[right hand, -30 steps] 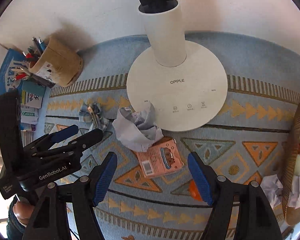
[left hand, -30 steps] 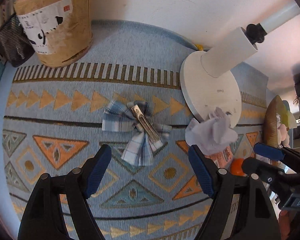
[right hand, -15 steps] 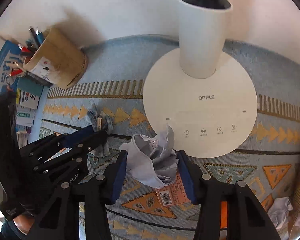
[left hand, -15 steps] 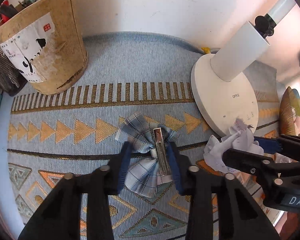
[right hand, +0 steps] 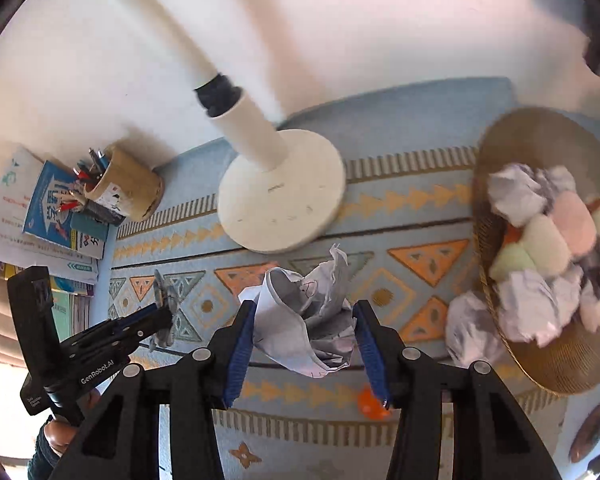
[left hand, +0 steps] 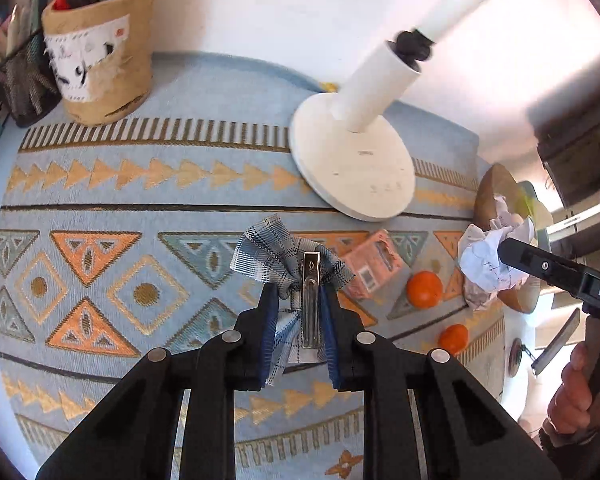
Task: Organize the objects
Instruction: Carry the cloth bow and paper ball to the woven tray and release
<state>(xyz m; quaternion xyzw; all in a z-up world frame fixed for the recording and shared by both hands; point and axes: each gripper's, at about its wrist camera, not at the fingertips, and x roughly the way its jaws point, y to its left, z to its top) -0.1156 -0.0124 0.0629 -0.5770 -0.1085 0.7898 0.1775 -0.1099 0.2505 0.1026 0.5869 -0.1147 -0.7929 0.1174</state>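
Observation:
My left gripper (left hand: 299,300) is shut on a blue plaid bow hair clip (left hand: 288,260) with a metal clasp, held clear of the patterned mat (left hand: 140,184). My right gripper (right hand: 305,316) is shut on a crumpled white paper ball (right hand: 306,320), lifted above the mat (right hand: 400,208). In the left wrist view the right gripper (left hand: 504,250) and its paper ball (left hand: 484,264) show at the right edge, near the basket. The right wrist view catches the left gripper (right hand: 166,312) with the bow (right hand: 165,304) at lower left.
A white lamp base (left hand: 352,168) stands mid-mat, a pen cup (left hand: 100,56) at back left. A pink packet (left hand: 374,264) and two orange fruits (left hand: 424,289) lie on the mat. A woven basket (right hand: 496,152) with crumpled papers and soft items sits at the right. Booklets (right hand: 48,208) lie left.
Both grippers closed, the left on the bow clip and the right on the paper ball, then rose off the mat. The right one has carried the paper toward the basket.

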